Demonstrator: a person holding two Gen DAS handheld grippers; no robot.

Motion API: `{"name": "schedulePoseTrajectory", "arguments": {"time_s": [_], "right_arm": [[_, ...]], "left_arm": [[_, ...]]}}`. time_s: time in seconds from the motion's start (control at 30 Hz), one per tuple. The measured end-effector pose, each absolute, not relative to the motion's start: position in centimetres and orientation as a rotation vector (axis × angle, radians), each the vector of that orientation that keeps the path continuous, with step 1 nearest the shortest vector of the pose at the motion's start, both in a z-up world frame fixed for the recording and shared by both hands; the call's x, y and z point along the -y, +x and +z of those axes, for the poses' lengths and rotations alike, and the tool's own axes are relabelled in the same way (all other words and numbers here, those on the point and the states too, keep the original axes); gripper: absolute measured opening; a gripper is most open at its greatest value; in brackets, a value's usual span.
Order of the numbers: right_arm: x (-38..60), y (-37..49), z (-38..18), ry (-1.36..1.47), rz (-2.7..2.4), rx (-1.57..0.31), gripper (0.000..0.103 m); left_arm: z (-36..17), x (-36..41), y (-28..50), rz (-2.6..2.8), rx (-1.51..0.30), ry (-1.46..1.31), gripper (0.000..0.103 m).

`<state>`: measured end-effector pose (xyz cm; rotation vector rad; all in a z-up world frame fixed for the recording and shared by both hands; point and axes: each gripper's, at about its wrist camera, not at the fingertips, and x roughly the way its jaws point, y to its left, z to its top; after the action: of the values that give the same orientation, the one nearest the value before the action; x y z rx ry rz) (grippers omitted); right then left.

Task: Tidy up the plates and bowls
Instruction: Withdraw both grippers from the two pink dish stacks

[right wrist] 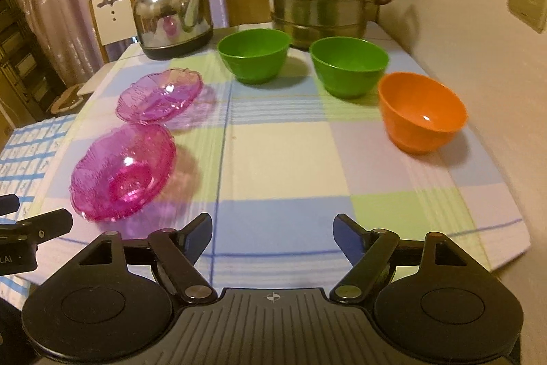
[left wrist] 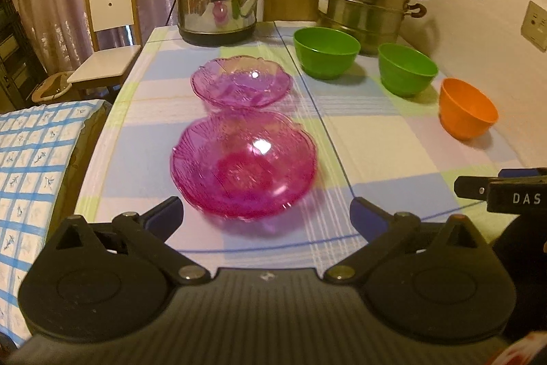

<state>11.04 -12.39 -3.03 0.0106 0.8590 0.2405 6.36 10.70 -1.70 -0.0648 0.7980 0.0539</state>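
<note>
At frame bottom, left gripper (left wrist: 266, 214) and right gripper (right wrist: 272, 233) are hovering over the table (right wrist: 283, 153), fingers spread wide, gripping nothing. Two pink plates (left wrist: 244, 166) (left wrist: 241, 81) are sitting center-left; two green bowls (right wrist: 253, 54) (right wrist: 348, 65) and an orange bowl (right wrist: 422, 112) upper right.

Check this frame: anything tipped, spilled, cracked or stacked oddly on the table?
Nothing stands out. Both pink glass dishes, two green bowls and the orange bowl stand upright, apart and empty; no spills or visible damage.
</note>
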Motion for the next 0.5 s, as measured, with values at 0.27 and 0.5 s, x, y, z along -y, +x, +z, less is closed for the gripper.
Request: {"name": "schedulePoseTrajectory", "arguments": {"time_s": [0.27, 0.5], "right_arm": [[13.7, 9.4, -4.0, 0.02, 0.227, -0.883, 0.078], [13.9, 9.4, -3.7, 0.028, 0.228, -0.87, 0.078]], "left_arm": [[-3.0, -10.1, 4.7, 0.056, -0.852, -0.116, 0.103], [-2.8, -10.3, 4.8, 0.051, -0.852, -0.133, 0.103]]}}
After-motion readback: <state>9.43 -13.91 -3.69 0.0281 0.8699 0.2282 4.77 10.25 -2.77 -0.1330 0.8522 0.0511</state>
